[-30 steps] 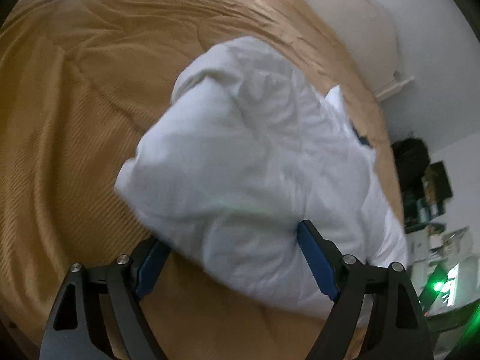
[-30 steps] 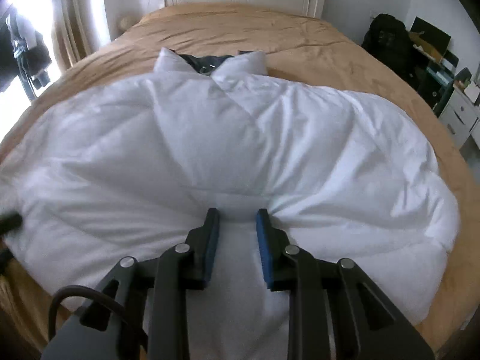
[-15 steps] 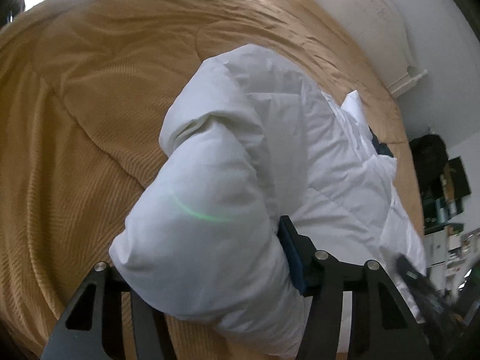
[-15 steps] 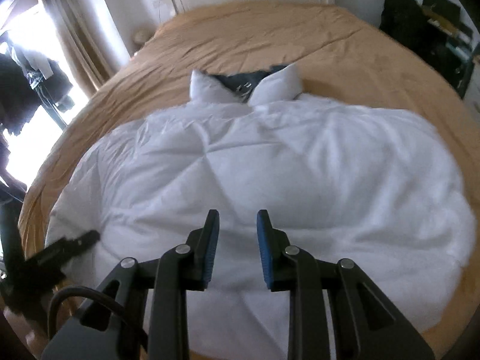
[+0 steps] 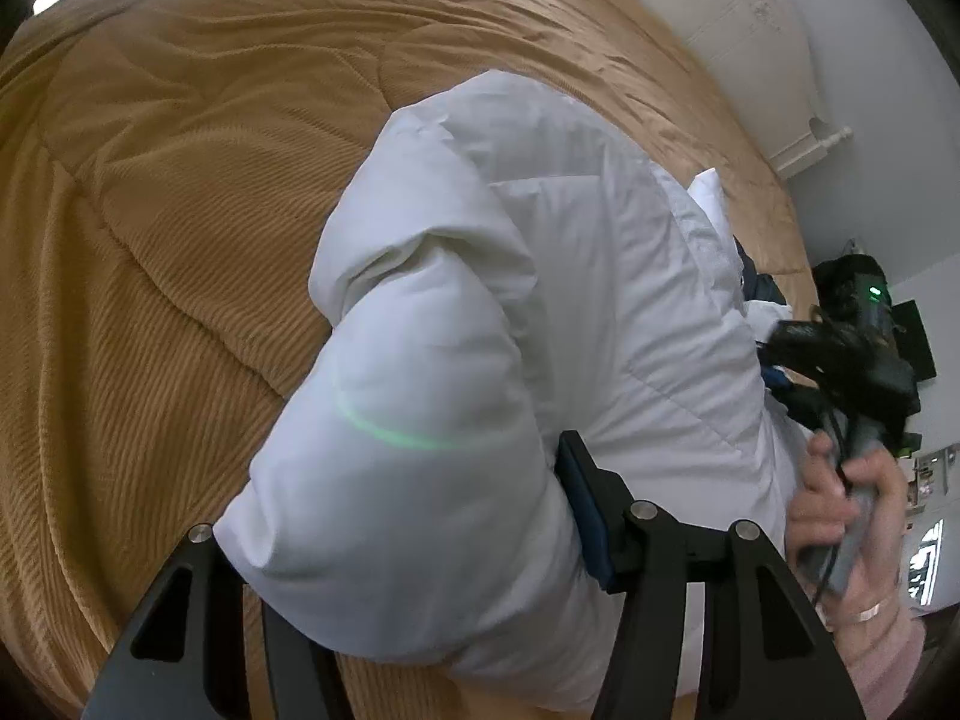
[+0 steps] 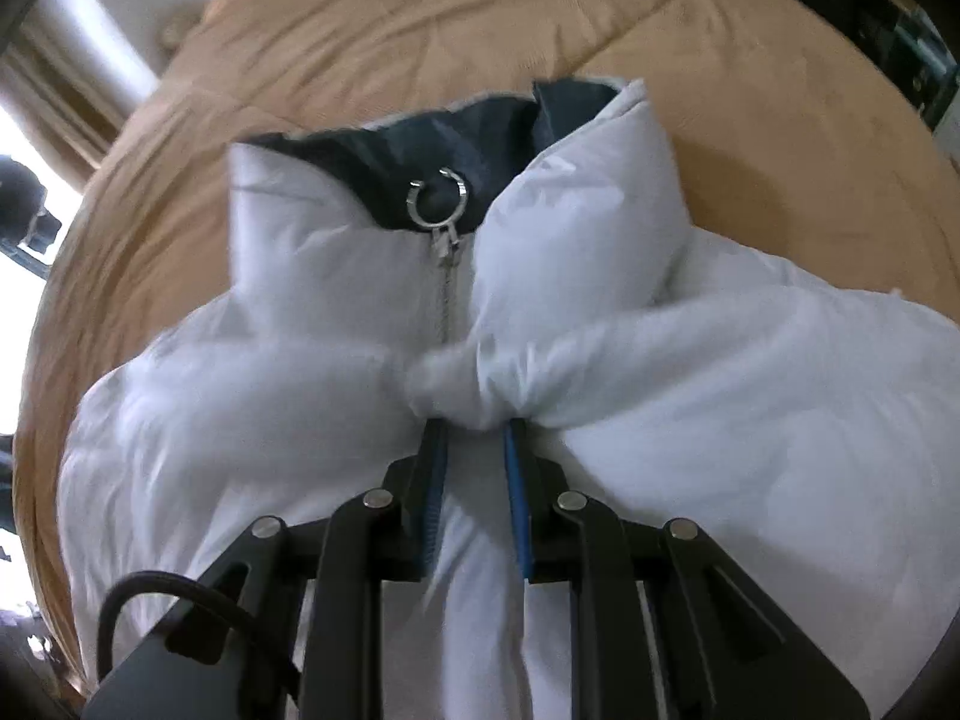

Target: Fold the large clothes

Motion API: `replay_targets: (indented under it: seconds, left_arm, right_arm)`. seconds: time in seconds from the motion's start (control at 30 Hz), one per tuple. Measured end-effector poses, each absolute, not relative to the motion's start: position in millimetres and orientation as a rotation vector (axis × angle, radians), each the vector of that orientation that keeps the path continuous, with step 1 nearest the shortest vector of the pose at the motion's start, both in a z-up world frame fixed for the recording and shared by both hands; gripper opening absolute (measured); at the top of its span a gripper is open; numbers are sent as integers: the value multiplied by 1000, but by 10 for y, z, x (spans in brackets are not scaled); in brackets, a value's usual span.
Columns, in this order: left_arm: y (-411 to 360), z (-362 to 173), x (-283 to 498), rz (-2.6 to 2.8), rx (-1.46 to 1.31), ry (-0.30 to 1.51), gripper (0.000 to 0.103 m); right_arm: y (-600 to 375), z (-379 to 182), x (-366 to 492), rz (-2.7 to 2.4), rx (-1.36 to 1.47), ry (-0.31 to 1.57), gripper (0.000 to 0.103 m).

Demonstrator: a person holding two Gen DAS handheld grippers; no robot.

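Note:
A white puffer jacket (image 5: 540, 300) with a dark lining lies on a tan bedspread (image 5: 180, 180). My left gripper (image 5: 390, 510) has its jaws wide around a thick fold of the jacket's side; the left finger is hidden under the fabric. In the right wrist view the jacket (image 6: 720, 360) shows its collar, zipper and ring pull (image 6: 437, 201). My right gripper (image 6: 474, 426) is shut on a bunch of the jacket's front fabric just below the collar. The right gripper (image 5: 840, 360) and the hand that holds it show at the right of the left wrist view.
The bedspread (image 6: 420, 30) stretches around the jacket on all sides. A white headboard (image 5: 750, 48) and wall stand beyond the bed. Dark furniture (image 6: 888, 18) stands at the bed's right. A curtain and bright window (image 6: 60, 90) are at the left.
My right gripper has moved forward to the collar and pinched the jacket's front. My left gripper stays around the jacket's side fold, with the fabric bunched up higher between its fingers.

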State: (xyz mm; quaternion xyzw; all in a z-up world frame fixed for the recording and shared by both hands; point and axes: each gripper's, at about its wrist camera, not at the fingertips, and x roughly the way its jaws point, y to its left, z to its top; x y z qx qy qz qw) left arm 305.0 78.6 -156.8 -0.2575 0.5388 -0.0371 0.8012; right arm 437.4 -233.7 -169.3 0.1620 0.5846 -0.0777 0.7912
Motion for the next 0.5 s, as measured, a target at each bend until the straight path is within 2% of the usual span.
replay_targets:
  seconds: [0.13,0.23,0.3,0.43,0.5]
  left_arm:
    - [791,-1547,3024,-82,-546,1151,53]
    - [775,-1491,2972,-83,-522,1134,46]
    - [755,-1452,2960,-84,-504,1133,43]
    - [752,-1373,2957,-111,-508,1126,39]
    - [740,-1315,2964,-121,-491,1128,36]
  right_arm:
    - [-2248,-1495,4345,-168,262,1248,19]
    - [-2085,-1078,3836,-92,263,1126,19]
    - [-1995,-999,3431,-63,284,1090,19]
    - [-1919,-1581,3290,-77,261,1174,17]
    - [-1803,-1687,3301,-79,145,1151,17]
